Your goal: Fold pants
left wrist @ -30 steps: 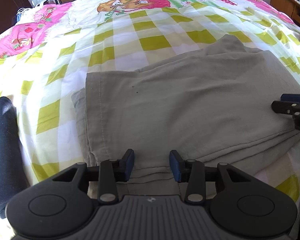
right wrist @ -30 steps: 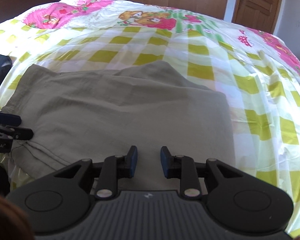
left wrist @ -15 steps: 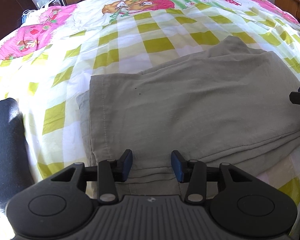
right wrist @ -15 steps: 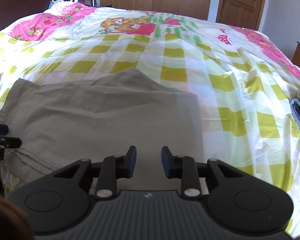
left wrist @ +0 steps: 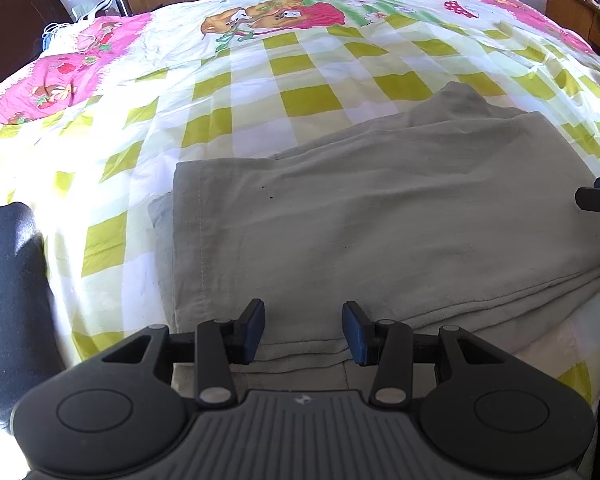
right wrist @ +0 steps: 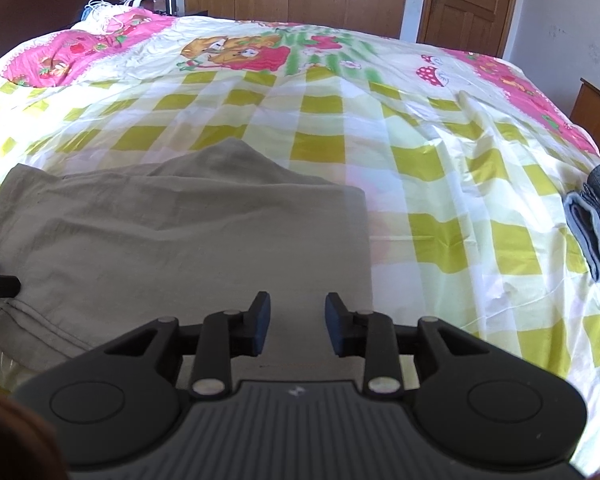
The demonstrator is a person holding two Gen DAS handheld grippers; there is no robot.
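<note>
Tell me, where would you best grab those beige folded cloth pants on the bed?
Probably the near stacked edge of the beige folded cloth pants, coming in low from the front. The layers end there in a free lip, right ahead of the left tool, whose jaws stand apart and empty.

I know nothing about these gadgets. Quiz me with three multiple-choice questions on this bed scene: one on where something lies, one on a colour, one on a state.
1. Where does the folded blue-grey cloth lie?
A. on the pants
B. at the bed's right edge
C. by the pillows

2. What colour are the pants?
A. beige-grey
B. red
C. black

3. How do the left gripper's jaws stand?
A. clamped on the pants
B. shut, empty
C. open, empty

Answers:
1 B: the blue-grey cloth sits apart from the pants, at the right edge of the bed.
2 A: the pants are plain beige-grey.
3 C: the left gripper shows a clear gap with nothing pinched.
</note>
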